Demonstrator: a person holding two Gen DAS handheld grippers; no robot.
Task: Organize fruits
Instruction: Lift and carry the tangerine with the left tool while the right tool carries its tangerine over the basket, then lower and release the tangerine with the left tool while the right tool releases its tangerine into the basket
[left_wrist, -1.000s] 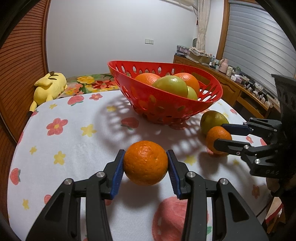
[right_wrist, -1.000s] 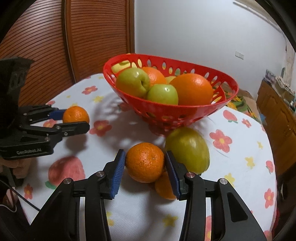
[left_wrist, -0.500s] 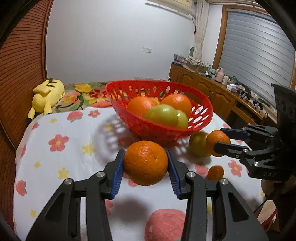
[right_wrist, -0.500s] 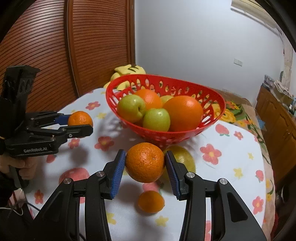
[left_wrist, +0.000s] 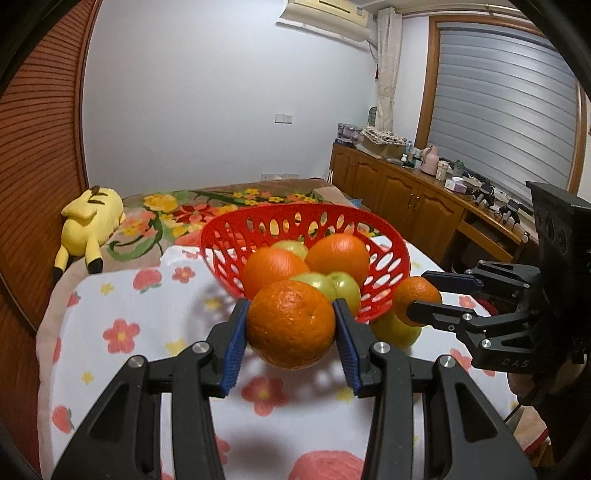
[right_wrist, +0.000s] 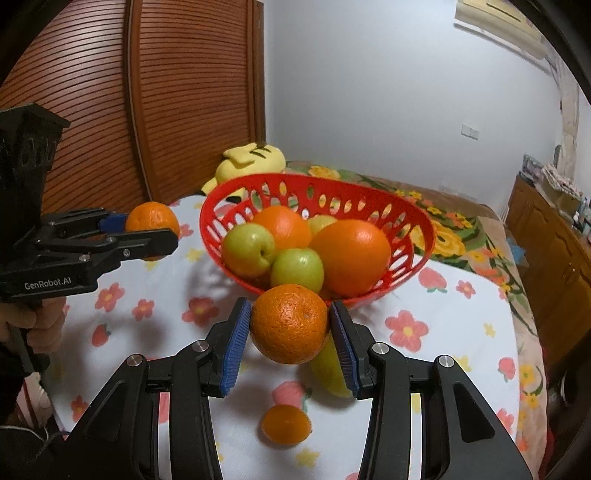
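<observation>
I see a dimpled orange (left_wrist: 290, 324) clamped in my left gripper (left_wrist: 290, 332); my right gripper (right_wrist: 290, 334) pinches another orange (right_wrist: 289, 323) (both lifted clear of the tablecloth (right_wrist: 155, 295)).

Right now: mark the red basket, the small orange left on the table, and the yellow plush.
red basket (right_wrist: 413, 214), right wrist view, on the far right rim.
small orange on the table (right_wrist: 286, 424), right wrist view, middle of its peel.
yellow plush (left_wrist: 92, 218), left wrist view, middle of its body.
</observation>
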